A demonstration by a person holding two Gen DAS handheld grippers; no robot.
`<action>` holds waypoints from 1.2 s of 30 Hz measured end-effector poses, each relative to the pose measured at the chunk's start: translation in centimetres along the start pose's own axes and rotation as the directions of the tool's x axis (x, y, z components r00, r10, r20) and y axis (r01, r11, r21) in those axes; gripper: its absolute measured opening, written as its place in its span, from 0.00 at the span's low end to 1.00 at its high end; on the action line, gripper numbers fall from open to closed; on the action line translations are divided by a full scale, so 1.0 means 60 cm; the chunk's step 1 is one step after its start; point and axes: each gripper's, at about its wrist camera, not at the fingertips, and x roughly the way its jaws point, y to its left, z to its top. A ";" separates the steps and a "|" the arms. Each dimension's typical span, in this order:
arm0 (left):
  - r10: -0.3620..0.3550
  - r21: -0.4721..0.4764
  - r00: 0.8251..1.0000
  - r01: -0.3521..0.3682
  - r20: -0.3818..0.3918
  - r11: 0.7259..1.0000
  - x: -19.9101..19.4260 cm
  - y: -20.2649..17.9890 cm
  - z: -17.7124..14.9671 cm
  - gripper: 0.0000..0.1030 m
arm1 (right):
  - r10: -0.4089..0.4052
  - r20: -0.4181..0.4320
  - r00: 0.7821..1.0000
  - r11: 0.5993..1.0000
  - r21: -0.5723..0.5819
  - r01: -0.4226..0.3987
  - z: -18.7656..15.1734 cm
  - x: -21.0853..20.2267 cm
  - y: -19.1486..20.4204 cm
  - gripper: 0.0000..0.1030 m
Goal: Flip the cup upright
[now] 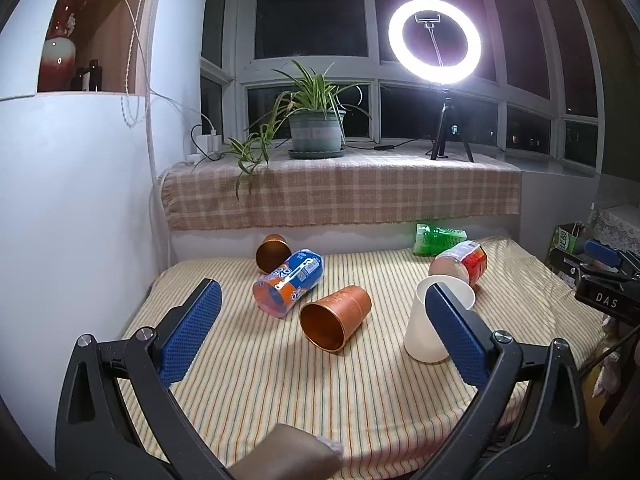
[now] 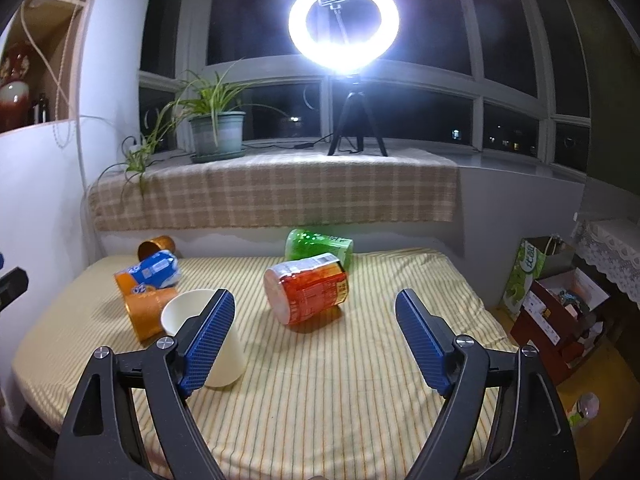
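Observation:
A white paper cup point(image 1: 428, 328) stands upright, mouth up, on the striped cloth; it also shows in the right wrist view point(image 2: 200, 320). A copper cup point(image 1: 336, 320) lies on its side, mouth toward me, and shows orange in the right wrist view point(image 2: 148, 312). A second copper cup point(image 1: 273, 252) lies on its side at the back left. My left gripper point(image 1: 320, 304) is open and empty, hovering in front of the lying copper cup. My right gripper point(image 2: 314, 308) is open and empty, its left finger in front of the white cup.
A blue-orange snack can point(image 1: 290, 282), a red can point(image 2: 308, 292) and a green can point(image 2: 320, 246) lie on the cloth. The plaid-covered sill point(image 1: 340, 196) holds a potted plant point(image 1: 316, 132) and ring light point(image 1: 434, 40). Boxes point(image 2: 560, 312) stand right of the table.

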 end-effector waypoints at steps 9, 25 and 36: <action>0.009 -0.037 1.000 -0.009 -0.013 0.999 0.004 0.004 -0.001 1.00 | -0.035 0.045 0.998 0.999 0.014 0.035 0.001 -0.008 -0.007 0.84; 0.021 -0.040 1.000 -0.021 -0.007 0.999 0.000 0.005 -0.003 1.00 | -0.044 0.077 0.996 0.999 0.011 0.043 0.006 -0.015 -0.003 0.84; 0.041 -0.042 0.999 -0.041 0.001 0.998 -0.002 0.011 0.004 1.00 | -0.051 0.104 0.993 0.999 0.024 0.049 0.010 -0.023 -0.005 0.84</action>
